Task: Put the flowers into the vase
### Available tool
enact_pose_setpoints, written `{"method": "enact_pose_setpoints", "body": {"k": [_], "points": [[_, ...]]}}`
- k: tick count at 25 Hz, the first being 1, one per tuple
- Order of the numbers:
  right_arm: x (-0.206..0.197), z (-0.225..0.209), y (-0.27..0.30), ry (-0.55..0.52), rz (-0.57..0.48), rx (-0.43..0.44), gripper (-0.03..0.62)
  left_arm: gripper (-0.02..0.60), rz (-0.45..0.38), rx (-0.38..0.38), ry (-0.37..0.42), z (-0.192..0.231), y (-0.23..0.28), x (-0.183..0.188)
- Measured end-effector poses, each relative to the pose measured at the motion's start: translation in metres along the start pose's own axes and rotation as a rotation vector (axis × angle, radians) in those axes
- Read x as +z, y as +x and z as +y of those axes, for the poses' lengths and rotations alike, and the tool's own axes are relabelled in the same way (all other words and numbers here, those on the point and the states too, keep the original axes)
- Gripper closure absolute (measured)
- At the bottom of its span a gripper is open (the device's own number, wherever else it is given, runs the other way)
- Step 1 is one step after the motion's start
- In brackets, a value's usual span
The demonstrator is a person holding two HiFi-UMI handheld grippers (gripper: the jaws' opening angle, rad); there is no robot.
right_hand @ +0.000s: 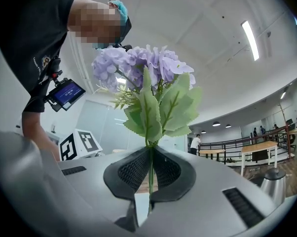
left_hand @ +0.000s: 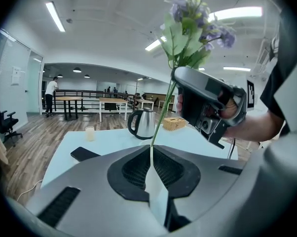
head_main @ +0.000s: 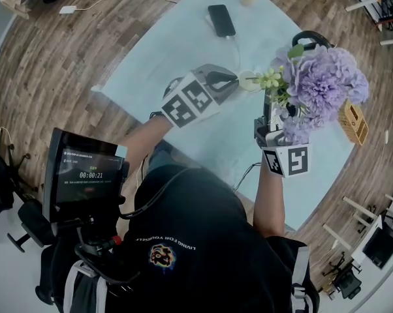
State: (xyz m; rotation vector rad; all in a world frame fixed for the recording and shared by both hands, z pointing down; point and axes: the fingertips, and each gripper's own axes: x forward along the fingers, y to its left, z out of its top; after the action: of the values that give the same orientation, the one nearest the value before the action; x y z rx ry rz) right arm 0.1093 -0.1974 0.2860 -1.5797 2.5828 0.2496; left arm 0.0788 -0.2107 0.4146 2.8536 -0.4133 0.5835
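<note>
Shirt (head_main: 183, 201) lettering reads "LIVING FOR YOURSELF"; left tool (left_hand: 151, 151) and right tool (right_hand: 149, 154) both clench the flowers (head_main: 320, 83) by the stem.

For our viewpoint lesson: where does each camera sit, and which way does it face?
Head view: on the head, facing down at table; arms, left gripper, right gripper.
Left gripper view: along its jaws toward kettle; right forearm.
Right gripper view: along its jaws, tilted up at ceiling; torso.
All share the flowers.

left gripper (left_hand: 151, 149) and right gripper (right_hand: 150, 154) (held close together) each have jaws clamped on a flower stem (left_hand: 161, 121).
</note>
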Motion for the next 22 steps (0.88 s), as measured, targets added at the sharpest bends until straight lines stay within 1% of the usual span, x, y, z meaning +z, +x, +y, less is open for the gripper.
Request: {"method": "enact_pose_setpoints", "body": {"k": [6,9,12,14,16,19,22], "points": [[-0.025,0.002,0.0,-0.001,0.047,0.003,0.566,0.563,0.004,0.012,-0.017,0.002,-0.004,-0.006],[-0.047,0.001,-0.001,0.0,0.094,0.001,0.565,0.563,0.01,0.014,-0.024,0.003,-0.004,-0.01],[-0.086,0.002,-0.003,-0.015,0.205,0.004,0.565,0.563,0.015,0.013,-0.03,0.002,-0.004,-0.014],[-0.118,0.005,-0.006,0.003,0.304,0.001,0.565,0.562,0.018,0.012,-0.034,0.001,-0.004,-0.015],[-0.136,0.003,-0.011,0.03,0.352,-0.03,0.561,0.563,0.018,0.01,-0.035,0.0,-0.004,-0.017],[-0.137,-0.003,-0.015,0.034,0.344,-0.075,0.469,0.563,0.019,0.011,-0.037,0.0,-0.004,-0.017],[-0.137,-0.009,-0.016,0.061,0.332,-0.094,0.431,0.563,0.023,0.014,-0.043,0.001,-0.004,-0.02]]}}
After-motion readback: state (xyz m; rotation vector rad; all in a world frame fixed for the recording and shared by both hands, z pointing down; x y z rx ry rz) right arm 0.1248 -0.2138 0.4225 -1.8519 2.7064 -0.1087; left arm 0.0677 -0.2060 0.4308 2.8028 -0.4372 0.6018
